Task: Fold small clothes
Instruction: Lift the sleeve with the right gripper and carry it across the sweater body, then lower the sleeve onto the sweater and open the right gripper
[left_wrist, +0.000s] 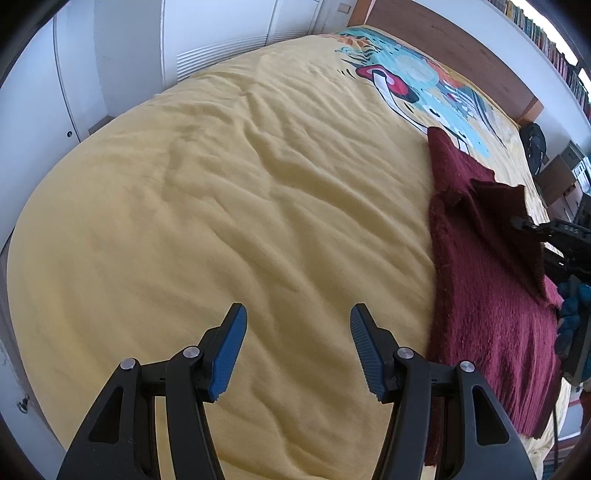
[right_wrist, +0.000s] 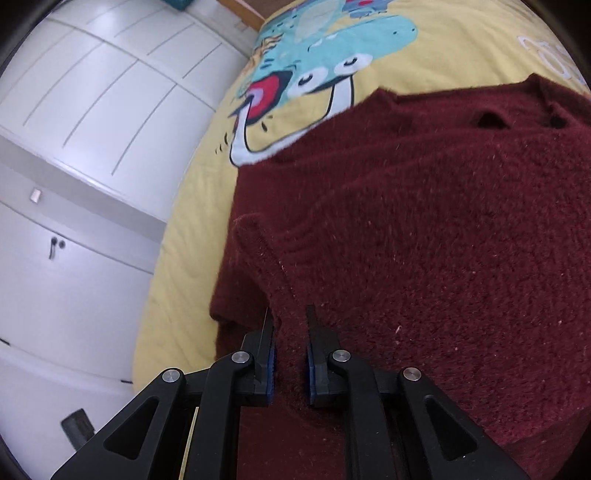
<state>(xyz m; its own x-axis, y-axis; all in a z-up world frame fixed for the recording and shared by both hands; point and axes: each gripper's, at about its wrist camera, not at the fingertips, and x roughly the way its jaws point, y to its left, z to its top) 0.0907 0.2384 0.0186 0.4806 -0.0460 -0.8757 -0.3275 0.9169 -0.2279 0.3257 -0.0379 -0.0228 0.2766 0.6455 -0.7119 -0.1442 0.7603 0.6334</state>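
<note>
A fuzzy maroon sweater (left_wrist: 487, 280) lies on the right side of a yellow bedspread (left_wrist: 221, 203). One flap is lifted and pulled across the sweater's body. In the left wrist view, my right gripper (left_wrist: 521, 223) comes in from the right edge and pinches that flap. In the right wrist view, the right gripper (right_wrist: 289, 325) is shut on a raised fold of the sweater (right_wrist: 424, 240), with fabric bunched between the blue pads. My left gripper (left_wrist: 298, 314) hovers open over bare bedspread to the left of the sweater, with nothing between its fingers.
The bedspread has a cartoon print (left_wrist: 402, 74) near the wooden headboard (left_wrist: 443, 33). White wardrobe doors (right_wrist: 74, 147) stand beyond the bed's far side. A shelf of books (left_wrist: 554, 44) runs above the headboard, and dark furniture (left_wrist: 561, 173) stands at the right.
</note>
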